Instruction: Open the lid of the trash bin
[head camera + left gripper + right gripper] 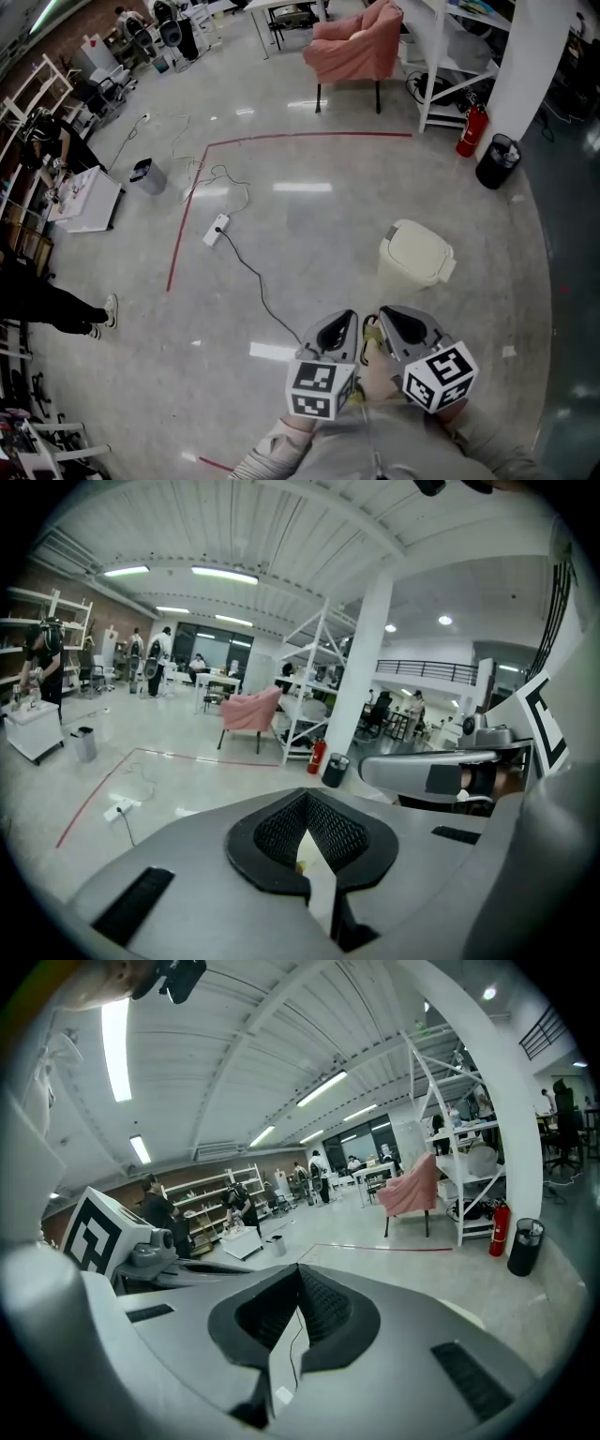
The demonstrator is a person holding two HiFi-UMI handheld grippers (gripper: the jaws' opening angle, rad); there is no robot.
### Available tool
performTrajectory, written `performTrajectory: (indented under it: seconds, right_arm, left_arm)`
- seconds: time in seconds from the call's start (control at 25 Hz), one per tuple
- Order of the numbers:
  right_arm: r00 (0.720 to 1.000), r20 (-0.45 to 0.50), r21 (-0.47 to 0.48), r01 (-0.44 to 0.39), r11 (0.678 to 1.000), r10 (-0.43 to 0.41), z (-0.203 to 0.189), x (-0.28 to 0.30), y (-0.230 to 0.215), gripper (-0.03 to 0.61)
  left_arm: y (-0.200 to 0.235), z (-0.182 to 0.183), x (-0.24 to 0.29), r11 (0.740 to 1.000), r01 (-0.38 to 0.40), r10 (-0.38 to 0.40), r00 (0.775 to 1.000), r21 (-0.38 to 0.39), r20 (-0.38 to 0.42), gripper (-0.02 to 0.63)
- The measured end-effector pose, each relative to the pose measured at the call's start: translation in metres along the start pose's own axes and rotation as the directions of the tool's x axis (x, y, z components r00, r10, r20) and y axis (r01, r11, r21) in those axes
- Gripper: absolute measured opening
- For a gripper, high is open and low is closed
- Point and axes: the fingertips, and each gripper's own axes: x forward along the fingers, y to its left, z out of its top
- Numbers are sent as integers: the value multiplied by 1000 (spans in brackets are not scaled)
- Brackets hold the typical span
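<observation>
Standing closed, trash bin [415, 254] beyond right hand-held gripper [396, 322]

Glossy grey floor [309, 234] with a red tape line [309, 137]; pink armchair [356, 42] beside white shelves [466, 64]; strip lights [225, 574] overhead.

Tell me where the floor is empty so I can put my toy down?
Bare floor lies between the trash bin and the power strip, inside the red tape line. More lies right of the bin. It is crowded by the pink chair and the white shelves.
</observation>
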Motion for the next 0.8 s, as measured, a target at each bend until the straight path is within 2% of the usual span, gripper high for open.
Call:
performTrajectory:
  seconds: [0.36,0.8]
  right_arm:
    - [999,-43,-22,-4,1000,3,32,50,-71,2]
    - [997,-73,8,27,1000,-26,42,86,-148,0]
  left_arm:
    - [23,49,82,1000,0,0,1000,-2,-13,5]
    - [26,72,173,998,47,-44,996,34,-82,5]
